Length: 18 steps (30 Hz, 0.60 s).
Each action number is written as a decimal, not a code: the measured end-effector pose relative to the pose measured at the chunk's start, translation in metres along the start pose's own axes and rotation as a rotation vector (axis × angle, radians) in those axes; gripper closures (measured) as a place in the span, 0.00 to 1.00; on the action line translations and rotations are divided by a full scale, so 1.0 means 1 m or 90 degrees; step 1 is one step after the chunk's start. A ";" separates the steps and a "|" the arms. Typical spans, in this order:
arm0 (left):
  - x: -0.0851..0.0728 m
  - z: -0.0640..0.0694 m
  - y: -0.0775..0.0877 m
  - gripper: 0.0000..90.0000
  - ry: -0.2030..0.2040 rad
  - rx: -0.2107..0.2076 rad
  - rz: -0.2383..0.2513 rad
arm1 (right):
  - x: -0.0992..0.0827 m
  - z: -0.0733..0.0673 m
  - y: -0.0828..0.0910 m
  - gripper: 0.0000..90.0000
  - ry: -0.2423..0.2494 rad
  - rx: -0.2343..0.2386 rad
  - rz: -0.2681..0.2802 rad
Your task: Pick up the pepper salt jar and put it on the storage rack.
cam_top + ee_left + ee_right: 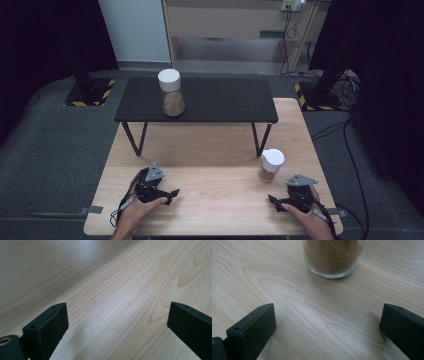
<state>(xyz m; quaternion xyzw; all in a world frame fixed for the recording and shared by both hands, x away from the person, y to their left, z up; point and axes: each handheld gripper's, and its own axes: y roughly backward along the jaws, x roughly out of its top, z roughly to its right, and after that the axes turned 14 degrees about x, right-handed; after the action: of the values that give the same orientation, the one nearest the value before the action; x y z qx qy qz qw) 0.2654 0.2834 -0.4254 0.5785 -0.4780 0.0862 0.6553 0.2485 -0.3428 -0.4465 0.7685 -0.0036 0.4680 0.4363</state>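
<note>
Two glass jars with white lids hold brown powder. One jar [171,95] stands on a low black shelf [225,102] at the back of the wooden table [215,150]. The other jar [270,165] stands on the table's right side, and its glass base [334,257] shows close ahead in the right gripper view. My right gripper [273,202] [327,325] rests open on the table just in front of that jar, apart from it. At the front left, my left gripper [171,196] [117,322] lies open over bare wood with nothing between its jaws.
The black shelf stands on thin legs [135,140], with open space beneath it. Grey carpet [55,145] surrounds the table. Behind it are dark stands with yellow-black bases [90,92] and loose cables [345,135] on the right.
</note>
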 end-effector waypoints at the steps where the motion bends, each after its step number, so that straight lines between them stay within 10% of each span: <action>1: -0.001 0.000 -0.001 0.03 0.003 0.002 -0.003 | 0.000 0.000 0.000 0.02 -0.001 0.000 0.000; 18: -0.002 -0.001 -0.010 0.01 0.026 0.016 -0.035 | 0.000 -0.001 0.000 0.02 -0.002 -0.002 0.000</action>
<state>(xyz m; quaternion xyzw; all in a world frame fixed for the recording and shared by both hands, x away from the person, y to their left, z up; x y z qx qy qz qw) 0.2714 0.2825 -0.4331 0.5976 -0.4472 0.0862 0.6599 0.2475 -0.3423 -0.4465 0.7686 -0.0054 0.4668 0.4373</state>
